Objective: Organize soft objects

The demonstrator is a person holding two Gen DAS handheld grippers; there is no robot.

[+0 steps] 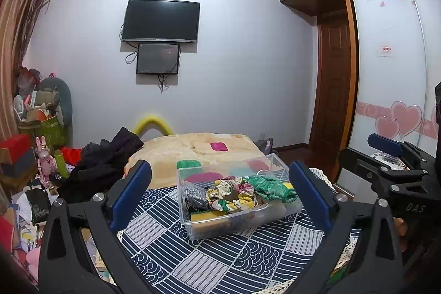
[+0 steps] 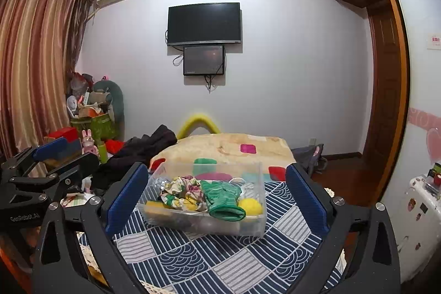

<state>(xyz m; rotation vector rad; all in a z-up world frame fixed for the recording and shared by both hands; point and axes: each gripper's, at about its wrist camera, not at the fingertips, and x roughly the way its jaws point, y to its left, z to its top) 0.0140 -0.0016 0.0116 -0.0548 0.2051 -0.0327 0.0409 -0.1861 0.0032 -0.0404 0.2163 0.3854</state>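
A clear plastic bin (image 1: 193, 232) (image 2: 256, 225) stands on the blue patterned cloth (image 1: 234, 261) (image 2: 193, 261). In it lie a floral scrunchie (image 1: 231, 192) (image 2: 183, 193), a green knitted cloth (image 1: 273, 188) (image 2: 223, 197), a yellow ball (image 2: 250, 205), a yellow sponge (image 1: 206, 215) (image 2: 154, 205) and a silvery item (image 1: 194, 193). My left gripper (image 1: 220, 197) is open and empty, held just in front of the bin. My right gripper (image 2: 217, 200) is open and empty, also in front of the bin. Each gripper shows at the edge of the other's view.
Behind the bin lies a beige blanket with coloured patches (image 1: 198, 148) (image 2: 234, 148). A heap of dark clothes (image 1: 107, 159) (image 2: 143, 148) lies at the left. Clutter and a pink rabbit toy (image 1: 45, 161) fill the left side. A wardrobe (image 1: 391, 59) stands at the right.
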